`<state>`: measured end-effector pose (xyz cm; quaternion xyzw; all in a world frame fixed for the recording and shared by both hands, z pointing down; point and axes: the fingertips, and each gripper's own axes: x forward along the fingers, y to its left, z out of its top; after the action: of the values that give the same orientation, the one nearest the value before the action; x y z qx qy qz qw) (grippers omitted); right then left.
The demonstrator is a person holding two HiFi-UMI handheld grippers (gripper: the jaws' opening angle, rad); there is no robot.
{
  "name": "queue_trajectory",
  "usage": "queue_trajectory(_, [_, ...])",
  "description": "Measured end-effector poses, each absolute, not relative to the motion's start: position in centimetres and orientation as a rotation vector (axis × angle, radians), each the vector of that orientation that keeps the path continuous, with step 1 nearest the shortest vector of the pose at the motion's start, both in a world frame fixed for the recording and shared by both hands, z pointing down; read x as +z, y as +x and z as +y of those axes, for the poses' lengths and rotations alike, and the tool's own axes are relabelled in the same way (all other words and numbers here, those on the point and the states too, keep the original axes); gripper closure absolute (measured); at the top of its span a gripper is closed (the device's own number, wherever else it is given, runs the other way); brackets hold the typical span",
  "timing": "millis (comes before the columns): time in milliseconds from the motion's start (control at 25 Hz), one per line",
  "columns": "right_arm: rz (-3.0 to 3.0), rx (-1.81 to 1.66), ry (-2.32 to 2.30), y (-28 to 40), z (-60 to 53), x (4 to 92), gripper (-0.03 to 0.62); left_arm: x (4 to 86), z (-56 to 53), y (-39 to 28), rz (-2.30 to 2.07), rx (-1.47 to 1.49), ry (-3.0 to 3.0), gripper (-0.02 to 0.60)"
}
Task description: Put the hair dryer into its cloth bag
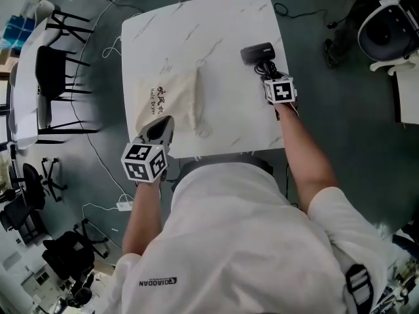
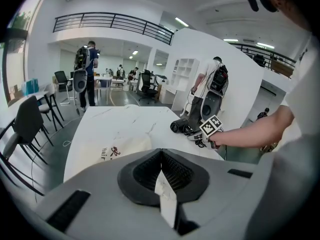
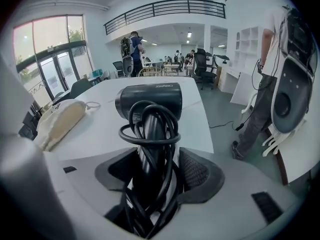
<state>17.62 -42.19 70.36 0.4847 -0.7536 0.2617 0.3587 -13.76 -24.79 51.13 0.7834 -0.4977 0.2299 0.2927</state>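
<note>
At the far right of the white marble table point(image 1: 216, 25) lies the black hair dryer point(image 1: 257, 52), its cord point(image 3: 173, 135) wound round the handle point(image 3: 148, 126). My right gripper point(image 1: 265, 70) has its tongs wide, one each side of that handle. Left of it lies the cream cloth bag point(image 1: 171, 97). My left gripper point(image 1: 159, 131) pinches its near edge.

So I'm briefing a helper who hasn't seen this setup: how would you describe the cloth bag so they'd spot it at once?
Find the white marble-patterned table. On the person's left side of it, close to the person, lies the cloth bag, flat and cream-coloured. Unlike the black hair dryer with its coiled cord on the right, it is pale fabric with printed lettering.
</note>
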Motion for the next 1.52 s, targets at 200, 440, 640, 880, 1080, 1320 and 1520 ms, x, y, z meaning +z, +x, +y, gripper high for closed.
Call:
queue_trajectory(200, [-1.939, 0.675, 1.254, 17.6, -42.0, 70.3, 0.313, 51.0, -24.4, -15.3, -1.335, 0.593, 2.085, 0.554])
queue_trajectory(440, [-1.944, 0.670, 1.245, 17.5, -42.0, 70.0, 0.338, 51.0, -24.2, -15.8, -1.329, 0.567, 2.094, 0.554])
queue_trajectory(640, [-1.939, 0.731, 1.198, 17.3, -41.5, 69.8, 0.364, 51.0, -23.9, -16.1, -1.310, 0.570, 2.110, 0.554])
queue_trajectory(880, [-2.000, 0.815, 1.208, 16.7, -39.6, 69.0, 0.367, 51.7, -23.8, -16.0, -1.295, 0.593, 2.116, 0.554])
queue_trajectory(1080, [-2.057, 0.869, 1.236, 16.0, -38.1, 68.1, 0.367, 52.4, -24.3, -15.6, -1.281, 0.627, 2.129, 0.554])
queue_trajectory(1320, [-2.152, 0.938, 1.245, 15.9, -34.9, 65.7, 0.365, 52.9, -25.3, -14.2, -1.258, 0.620, 2.161, 0.554])
queue_trajectory(1520, [-2.219, 0.946, 1.236, 15.3, -31.1, 63.7, 0.365, 54.9, -25.9, -12.9, -1.203, 0.725, 2.184, 0.552])
